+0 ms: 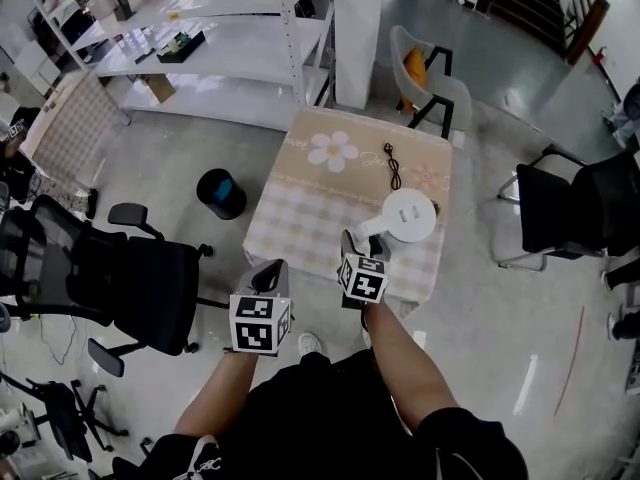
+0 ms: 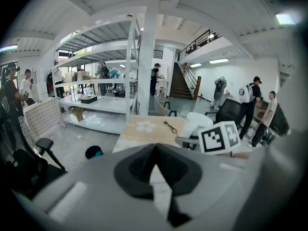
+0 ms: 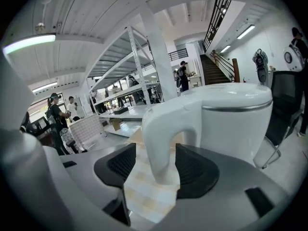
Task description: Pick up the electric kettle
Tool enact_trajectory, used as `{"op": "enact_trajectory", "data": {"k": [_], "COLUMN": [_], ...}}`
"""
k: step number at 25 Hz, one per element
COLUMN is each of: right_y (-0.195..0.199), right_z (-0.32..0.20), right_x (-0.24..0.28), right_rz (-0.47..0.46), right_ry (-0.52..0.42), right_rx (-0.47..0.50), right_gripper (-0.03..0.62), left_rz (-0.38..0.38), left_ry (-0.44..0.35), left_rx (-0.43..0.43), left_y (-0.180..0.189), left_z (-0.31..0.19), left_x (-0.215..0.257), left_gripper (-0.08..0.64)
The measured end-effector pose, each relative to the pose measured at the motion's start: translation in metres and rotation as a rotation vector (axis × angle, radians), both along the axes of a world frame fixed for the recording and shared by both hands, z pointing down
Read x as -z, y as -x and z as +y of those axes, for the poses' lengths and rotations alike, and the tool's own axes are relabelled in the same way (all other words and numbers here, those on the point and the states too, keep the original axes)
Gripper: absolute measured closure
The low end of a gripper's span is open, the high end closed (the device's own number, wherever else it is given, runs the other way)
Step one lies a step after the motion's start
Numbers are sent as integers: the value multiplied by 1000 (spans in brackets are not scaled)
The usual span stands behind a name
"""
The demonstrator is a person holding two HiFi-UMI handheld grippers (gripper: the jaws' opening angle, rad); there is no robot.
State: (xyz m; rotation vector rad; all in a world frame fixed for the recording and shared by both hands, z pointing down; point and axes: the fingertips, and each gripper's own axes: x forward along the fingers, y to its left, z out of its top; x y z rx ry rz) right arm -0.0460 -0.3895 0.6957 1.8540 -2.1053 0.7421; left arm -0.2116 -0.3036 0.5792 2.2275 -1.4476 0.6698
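The white electric kettle [image 1: 408, 213] stands on the near right part of the checked table [image 1: 320, 203], its handle [image 1: 368, 230] pointing toward me. In the right gripper view the kettle [image 3: 236, 124] fills the frame. Its handle [image 3: 161, 138] stands between the jaws of my right gripper [image 3: 154, 170], which are open with a gap on the left side. My right gripper [image 1: 352, 243] sits at the table's front edge. My left gripper [image 1: 272, 271] hangs shut and empty, left of the table's near corner; in its own view its pads [image 2: 155, 153] meet at the tips, with the kettle [image 2: 202, 121] ahead to the right.
A black cable [image 1: 392, 165] lies on the table behind the kettle. A black bin [image 1: 221, 193] stands on the floor left of the table, and a black office chair [image 1: 130, 278] further left. More chairs [image 1: 570, 208] are at the right, white shelving [image 1: 220, 28] beyond. People stand in the background.
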Motion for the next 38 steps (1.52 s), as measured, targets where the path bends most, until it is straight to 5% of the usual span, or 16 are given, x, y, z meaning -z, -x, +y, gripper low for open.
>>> {"op": "enact_trajectory", "data": {"k": [8, 11, 19, 38], "right_y": [4, -3, 2, 2], "right_z": [-24, -25, -24, -23], "right_x": [-2, -3, -3, 13], "right_rz": [66, 115, 252, 303], "right_ry": [-49, -49, -109, -143], "right_rx": [-16, -57, 39, 121], "right_gripper": [369, 459, 456, 449], "left_rz": [-19, -31, -48, -43], "left_ry": [49, 57, 55, 31], "left_rx": [56, 69, 80, 63], "left_y": [23, 30, 37, 32], "left_z": [6, 8, 13, 10], "left_x": [-16, -20, -23, -23], "left_gripper": [560, 560, 560, 560]}}
